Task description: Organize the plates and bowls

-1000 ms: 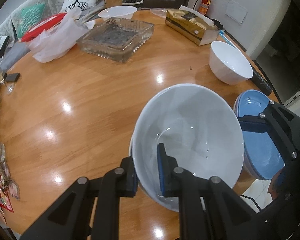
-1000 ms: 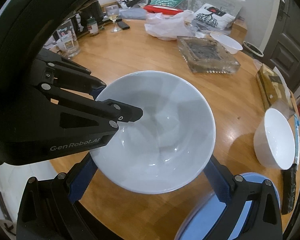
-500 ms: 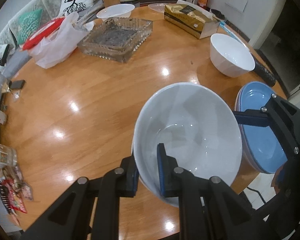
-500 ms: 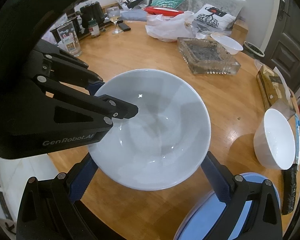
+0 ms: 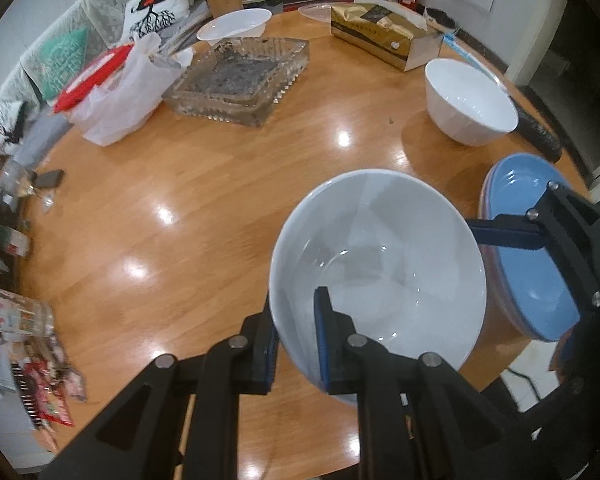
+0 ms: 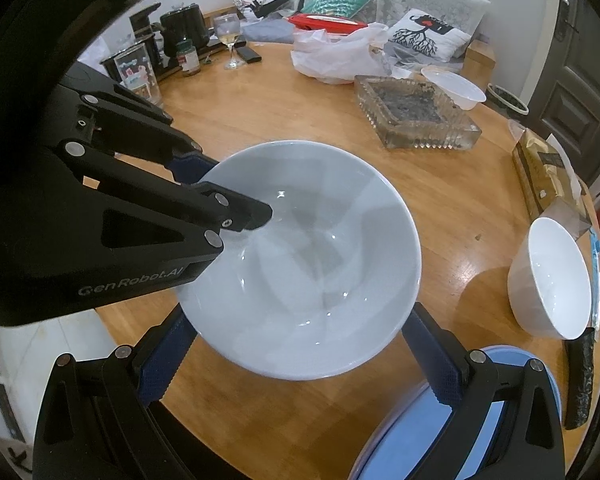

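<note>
Left wrist view: my left tongs (image 5: pixel 294 338) stay clamped on the pale bowl (image 5: pixel 376 272) rim, lifted higher off the table (image 5: pixel 180 208) than a second ago. Right tongs (image 6: pixel 296 364) gape wide below it. Likely bound for the white bowl (image 5: pixel 470 102) to nest.
</note>
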A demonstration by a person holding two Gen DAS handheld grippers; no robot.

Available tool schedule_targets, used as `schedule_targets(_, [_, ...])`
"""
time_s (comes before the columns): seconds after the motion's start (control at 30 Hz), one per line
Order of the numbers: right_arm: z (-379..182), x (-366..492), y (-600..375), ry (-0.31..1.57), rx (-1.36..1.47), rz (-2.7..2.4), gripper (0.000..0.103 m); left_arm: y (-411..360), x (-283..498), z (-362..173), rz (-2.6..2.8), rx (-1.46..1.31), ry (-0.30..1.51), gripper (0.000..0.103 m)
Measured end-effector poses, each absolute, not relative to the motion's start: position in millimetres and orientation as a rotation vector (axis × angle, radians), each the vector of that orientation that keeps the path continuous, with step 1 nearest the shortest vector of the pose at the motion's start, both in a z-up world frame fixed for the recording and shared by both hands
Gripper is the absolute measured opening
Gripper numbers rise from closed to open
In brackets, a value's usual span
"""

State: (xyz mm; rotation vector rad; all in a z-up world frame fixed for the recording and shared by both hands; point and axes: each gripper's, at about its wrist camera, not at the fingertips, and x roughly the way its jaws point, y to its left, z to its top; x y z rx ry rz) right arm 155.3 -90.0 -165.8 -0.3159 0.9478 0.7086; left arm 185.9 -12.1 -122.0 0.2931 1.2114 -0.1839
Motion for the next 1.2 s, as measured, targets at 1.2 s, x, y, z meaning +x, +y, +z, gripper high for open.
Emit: schedule_targets(1.2, [-147, 222, -295, 0.886, -0.104, 0.459, 0.100, -124, 278, -80, -0.302, 0.126, 1.103, 0.048])
